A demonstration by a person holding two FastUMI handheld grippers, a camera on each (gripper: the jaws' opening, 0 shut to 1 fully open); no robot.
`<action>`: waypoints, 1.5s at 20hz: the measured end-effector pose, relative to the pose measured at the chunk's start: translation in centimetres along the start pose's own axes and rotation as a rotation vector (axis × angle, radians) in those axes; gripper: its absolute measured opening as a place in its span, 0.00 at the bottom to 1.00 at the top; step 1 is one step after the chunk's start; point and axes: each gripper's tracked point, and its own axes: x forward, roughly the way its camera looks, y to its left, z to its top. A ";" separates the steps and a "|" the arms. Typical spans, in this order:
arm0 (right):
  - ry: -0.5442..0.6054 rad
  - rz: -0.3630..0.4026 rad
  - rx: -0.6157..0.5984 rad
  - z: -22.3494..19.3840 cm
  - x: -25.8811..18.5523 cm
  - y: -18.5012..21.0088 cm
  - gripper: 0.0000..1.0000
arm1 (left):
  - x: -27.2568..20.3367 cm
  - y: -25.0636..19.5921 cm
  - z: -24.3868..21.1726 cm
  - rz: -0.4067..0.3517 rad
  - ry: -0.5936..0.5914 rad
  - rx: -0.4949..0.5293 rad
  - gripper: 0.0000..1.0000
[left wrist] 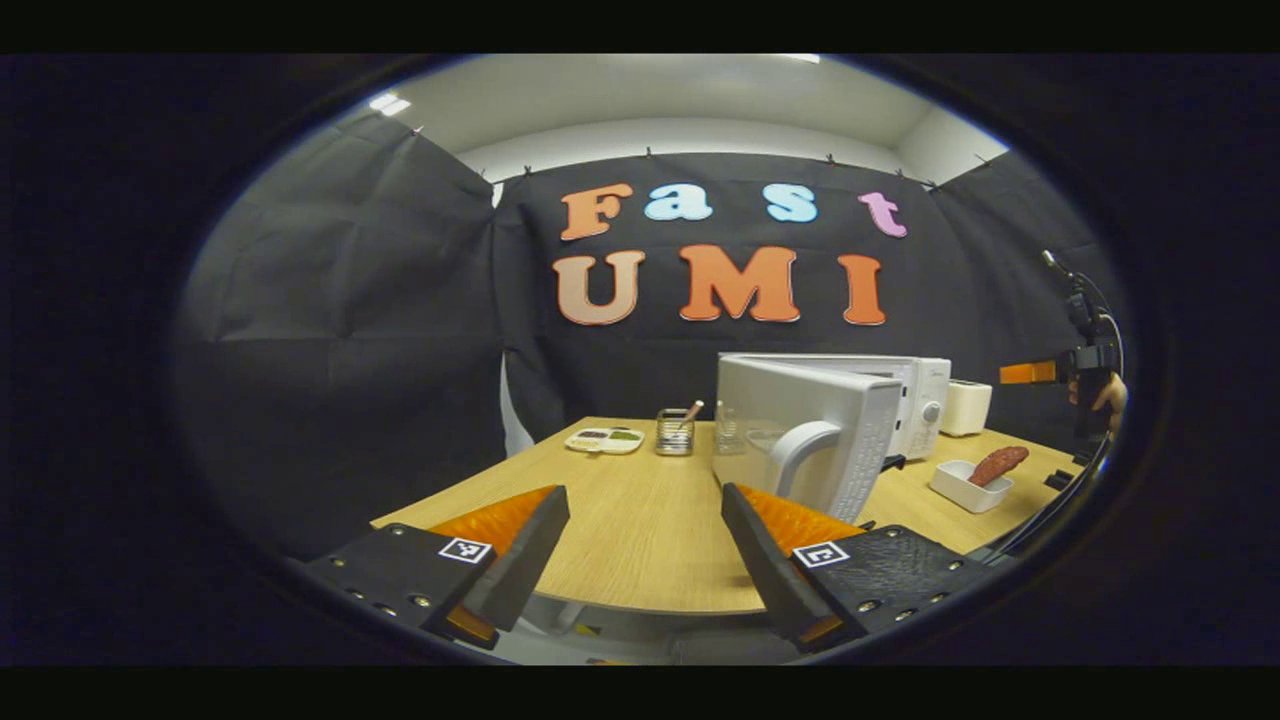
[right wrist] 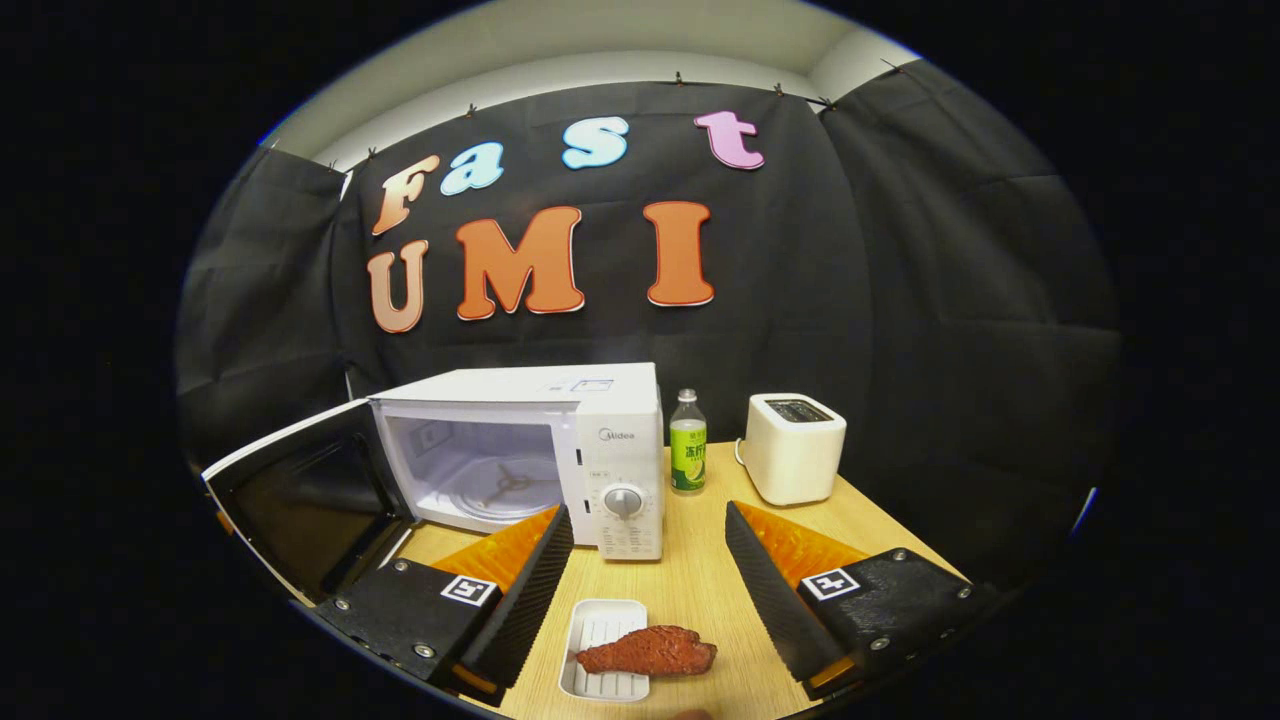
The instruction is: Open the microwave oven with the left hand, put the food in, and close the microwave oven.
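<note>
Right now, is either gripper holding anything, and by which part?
Nothing is held. The left gripper and right gripper are both open and empty; the food lies on its tray.

One microwave (right wrist: 560, 450), one toaster (right wrist: 795, 447), one green bottle (right wrist: 687, 443), one white dish (right wrist: 606, 650), one food piece (right wrist: 650, 652), one cutlery holder (left wrist: 675, 432), one compartment tray (left wrist: 604, 439)

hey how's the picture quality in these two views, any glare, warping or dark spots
Left gripper view: heavy fisheye bending, the table edge curves; dim overall, a ceiling light glares at upper left; the other gripper at the far right is small and murky. Right gripper view: sharper and brighter, the microwave interior evenly lit, its open door dark; the meat is crisp.
</note>
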 end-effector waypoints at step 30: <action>0.164 0.030 0.792 -13.1 -0.1 -3.0 0.48 | 7.4 0.0 2.6 -0.027 0.004 -0.001 0.93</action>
